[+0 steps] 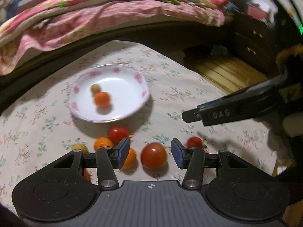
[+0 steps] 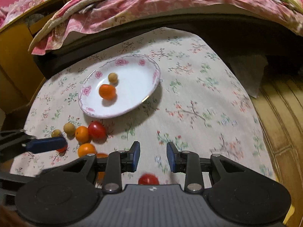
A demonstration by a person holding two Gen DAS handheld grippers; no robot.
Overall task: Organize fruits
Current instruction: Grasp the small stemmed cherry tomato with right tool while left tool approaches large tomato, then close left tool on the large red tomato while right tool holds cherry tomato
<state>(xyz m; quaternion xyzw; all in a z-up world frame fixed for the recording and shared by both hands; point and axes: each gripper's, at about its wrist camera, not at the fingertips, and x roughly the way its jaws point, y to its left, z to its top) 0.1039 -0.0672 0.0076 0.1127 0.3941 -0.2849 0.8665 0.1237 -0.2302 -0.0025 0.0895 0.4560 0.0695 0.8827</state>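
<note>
Plate [image 2: 132, 102] near the middle of the cloth-covered table [image 2: 198, 94], holding only an orange [image 2: 107, 91] and a small tan fruit [image 2: 113, 78]; outside it, just off its near rim, two oranges [image 2: 82, 134], red tomatoes [image 2: 96, 130] and more tan fruits [image 2: 69, 128], so most of the sorting judged undone. Left tool [image 1: 150, 152] wide open, empty, straddling one tomato [image 1: 153, 158]; right tool [image 2: 153, 156] open, empty, over bare cloth. Bed [image 2: 170, 5] close behind the plate, table edge dropping to wooden floor [image 2: 280, 104] on the right, open cloth between.
</note>
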